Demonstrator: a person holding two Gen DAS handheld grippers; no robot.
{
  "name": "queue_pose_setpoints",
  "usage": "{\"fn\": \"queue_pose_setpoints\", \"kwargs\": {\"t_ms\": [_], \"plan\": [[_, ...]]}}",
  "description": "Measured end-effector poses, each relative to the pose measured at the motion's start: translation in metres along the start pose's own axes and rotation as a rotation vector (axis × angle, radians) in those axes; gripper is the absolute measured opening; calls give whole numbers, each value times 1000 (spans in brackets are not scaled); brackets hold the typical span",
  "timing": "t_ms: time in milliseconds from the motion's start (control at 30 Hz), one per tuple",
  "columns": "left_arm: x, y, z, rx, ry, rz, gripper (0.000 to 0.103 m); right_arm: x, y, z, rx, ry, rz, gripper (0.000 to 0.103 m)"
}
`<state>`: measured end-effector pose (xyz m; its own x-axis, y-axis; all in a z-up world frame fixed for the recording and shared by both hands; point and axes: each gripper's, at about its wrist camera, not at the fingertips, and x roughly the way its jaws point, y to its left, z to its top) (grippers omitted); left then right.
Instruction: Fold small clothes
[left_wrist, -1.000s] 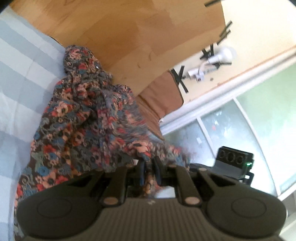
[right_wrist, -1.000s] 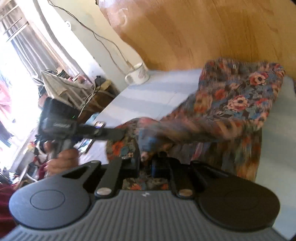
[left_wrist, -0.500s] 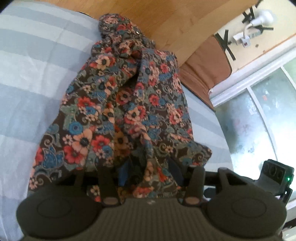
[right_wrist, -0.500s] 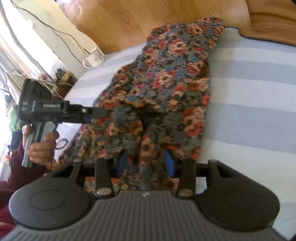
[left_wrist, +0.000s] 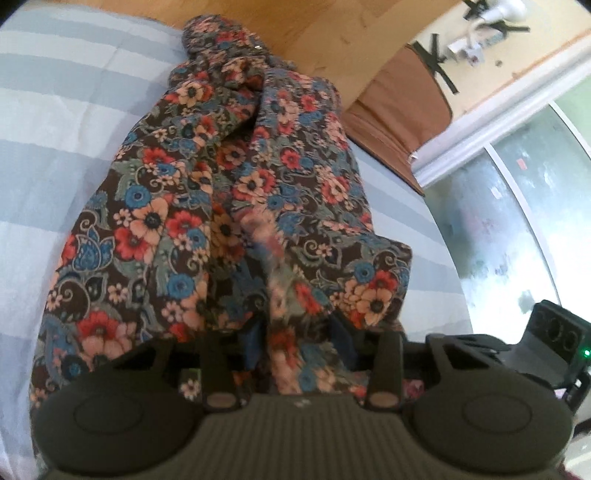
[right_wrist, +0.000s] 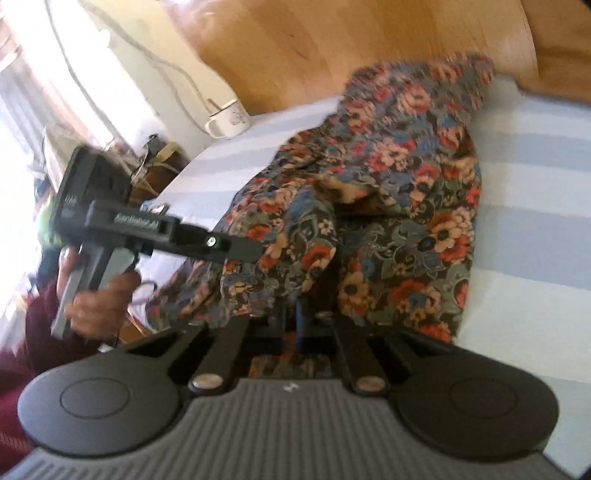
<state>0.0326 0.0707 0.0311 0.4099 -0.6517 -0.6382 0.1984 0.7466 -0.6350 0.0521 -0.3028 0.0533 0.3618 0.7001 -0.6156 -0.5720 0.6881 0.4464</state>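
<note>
A floral garment (left_wrist: 221, 184) lies bunched lengthwise on the blue-striped bed sheet (left_wrist: 55, 129). My left gripper (left_wrist: 297, 341) sits at its near edge. Its jaws are closing, with a raised fold of the fabric between the blue pads (left_wrist: 251, 343), which stand apart from it. In the right wrist view the same garment (right_wrist: 406, 184) spreads ahead. My right gripper (right_wrist: 293, 325) is shut on its near hem, and cloth covers the fingertips. The left gripper (right_wrist: 236, 247) reaches in from the left, held by a person's hand (right_wrist: 99, 295).
A wooden headboard (right_wrist: 295, 48) rises behind the bed. A white mug (right_wrist: 229, 118) stands at the far left corner of the sheet (right_wrist: 535, 184). A brown pillow (left_wrist: 399, 110) lies far right, a window (left_wrist: 517, 221) beyond. The right gripper's body (left_wrist: 554, 339) is at lower right.
The garment, lifted a second ago, now lies on the bed. Both grippers came down and opened; since then the right has shut on the hem and the left has narrowed.
</note>
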Motion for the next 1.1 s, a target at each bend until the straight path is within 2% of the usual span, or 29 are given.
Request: {"fn": "queue_pose_setpoints", "kwargs": {"t_ms": [67, 133, 200, 233, 267, 300, 333, 400, 467, 500, 533, 567, 600, 633, 700, 733, 800, 867, 933, 967, 1000, 1033, 1067, 1100], "plan": [[-6, -3, -6, 27, -3, 8, 38, -1, 2, -9, -18, 30, -42, 9], [-21, -6, -13, 58, -15, 5, 42, -1, -3, -20, 19, 80, -33, 13], [-44, -6, -21, 97, -63, 11, 45, -17, -9, -24, 54, 42, -41, 18], [-59, -5, -25, 116, -100, 29, 51, -29, -13, -26, 74, 5, -40, 23], [-74, -2, -29, 131, -143, 58, 55, -43, -17, -27, 97, -42, -44, 35], [-86, 1, -32, 138, -177, 88, 63, -54, -23, -29, 123, -83, -51, 44], [-97, 7, -36, 138, -206, 126, 74, -63, -30, -32, 153, -112, -62, 58], [-106, 21, -40, 111, -227, 186, 79, -66, -41, -40, 212, -109, -69, 61], [-102, 38, -44, 56, -192, 209, 79, -57, -45, -48, 253, -72, -64, 61], [-97, 44, -47, 39, -166, 209, 75, -50, -44, -50, 256, -58, -57, 60], [-88, 50, -50, 28, -131, 209, 63, -41, -41, -53, 251, -35, -40, 45], [-80, 53, -53, 22, -105, 212, 58, -34, -35, -56, 245, -21, -28, 19], [-81, 46, -59, 60, -134, 229, 35, -31, -29, -57, 231, -19, -33, 15], [-79, 41, -59, 67, -98, 216, 10, -31, -22, -55, 204, -24, -33, 13], [-88, 29, -65, 67, -102, 167, 10, -42, -1, -48, 139, -69, 18, 12], [-95, 17, -70, 104, -112, 136, 10, -51, 12, -45, 97, -102, 52, 12], [-104, -2, -79, 182, -130, 133, 10, -58, 24, -44, 41, -129, 95, 12], [-98, -7, -85, 216, -111, 182, 10, -42, 22, -50, 20, -52, 42, 13], [-85, 3, -83, 178, -55, 230, 13, -16, 6, -62, 73, 41, -33, 17], [-82, 7, -84, 159, -45, 240, 16, -19, -2, -64, 125, 11, 15, 21], [-84, 9, -84, 151, -52, 232, 18, -23, -8, -61, 159, 20, 36, 22], [-88, 8, -85, 150, -56, 220, 32, -30, -11, -60, 173, 11, 54, 27], [-94, 7, -85, 154, -63, 215, 42, -35, -11, -59, 183, -8, 82, 42], [-100, 5, -85, 165, -85, 210, 59, -44, -14, -60, 200, -30, 110, 52]]}}
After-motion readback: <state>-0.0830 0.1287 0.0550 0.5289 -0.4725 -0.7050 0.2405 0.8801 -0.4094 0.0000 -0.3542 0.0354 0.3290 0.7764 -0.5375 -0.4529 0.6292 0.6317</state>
